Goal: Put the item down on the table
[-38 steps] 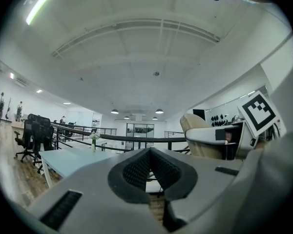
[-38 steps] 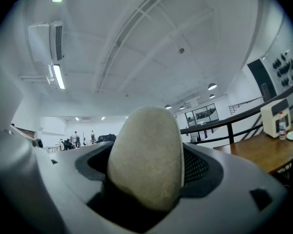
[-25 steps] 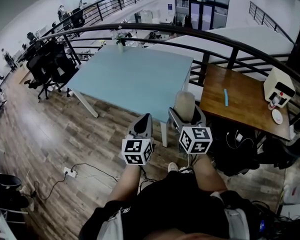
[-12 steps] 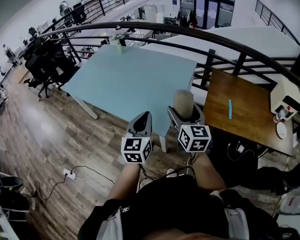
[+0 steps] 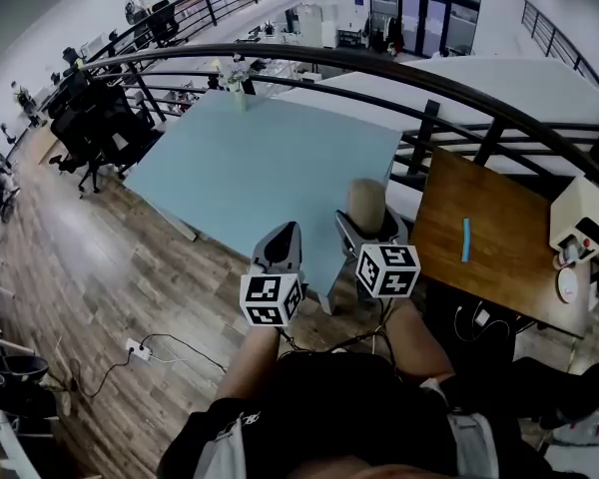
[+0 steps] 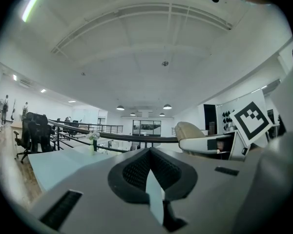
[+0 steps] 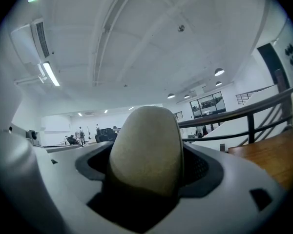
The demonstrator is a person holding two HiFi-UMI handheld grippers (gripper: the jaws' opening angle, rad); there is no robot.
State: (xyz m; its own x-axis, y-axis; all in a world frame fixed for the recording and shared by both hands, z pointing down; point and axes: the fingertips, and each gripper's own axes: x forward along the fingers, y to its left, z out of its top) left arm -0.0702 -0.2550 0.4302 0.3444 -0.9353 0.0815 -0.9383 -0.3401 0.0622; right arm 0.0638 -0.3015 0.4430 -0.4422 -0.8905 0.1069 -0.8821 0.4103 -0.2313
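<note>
**Head view.** I have both forearms stretched forward from the body, with the two grippers side by side and their marker cubes facing the camera. The left gripper (image 5: 286,236) points ahead over the near edge of the light blue table (image 5: 250,163). The right gripper (image 5: 367,230) is just beside it and stands upright with the beige rounded item (image 5: 365,204) rising out of its jaws. The item shows against the table's near corner, held up clear of the surface. To the right is a wooden table (image 5: 499,267) carrying a blue strip (image 5: 466,239), and a dark railing (image 5: 399,68) curves behind both tables. Compared with a second ago, the grippers sit at almost the same place in the frame. The blue table's near corner has slid lower, under the jaw tips, and the wooden table has shifted right.

**Left gripper view.** The two jaws meet at their tips with nothing between them, and only a thin sliver of the blue table shows through the slit below. The item and the right gripper's marker cube appear at the right, level with this gripper.

**Right gripper view.** The jaws are clamped on the lower part of the item, one pad on each side. Its rounded top stands well above the pads, with the ceiling behind it.
</note>
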